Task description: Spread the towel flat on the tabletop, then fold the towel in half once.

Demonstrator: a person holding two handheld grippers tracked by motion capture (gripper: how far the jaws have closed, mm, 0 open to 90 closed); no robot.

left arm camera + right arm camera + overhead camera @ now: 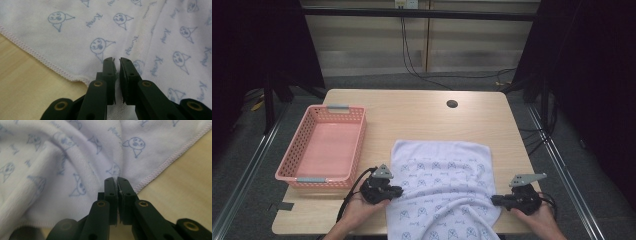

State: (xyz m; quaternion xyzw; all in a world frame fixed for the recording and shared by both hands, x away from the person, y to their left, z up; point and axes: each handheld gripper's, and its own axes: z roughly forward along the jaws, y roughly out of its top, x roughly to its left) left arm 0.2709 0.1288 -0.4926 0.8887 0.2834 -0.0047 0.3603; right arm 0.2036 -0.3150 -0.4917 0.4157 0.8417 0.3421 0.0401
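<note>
A white towel (442, 175) printed with small blue faces lies rumpled on the front half of the wooden table (412, 110). My left gripper (399, 190) is at the towel's left hem, a hand holding it from below. In the left gripper view the jaws (117, 61) are pressed together over the towel (75, 37) near its stitched hem, with cloth between them. My right gripper (493, 200) is at the towel's right hem. In the right gripper view the jaws (117, 180) are shut on a pinch of the towel (50, 170), and folds fan out from the grip.
An empty pink plastic basket (359, 145) stands at the table's left side, close to my left gripper. A round cable hole (452, 104) sits near the table's far edge. Cables trail from both grippers over the front edge.
</note>
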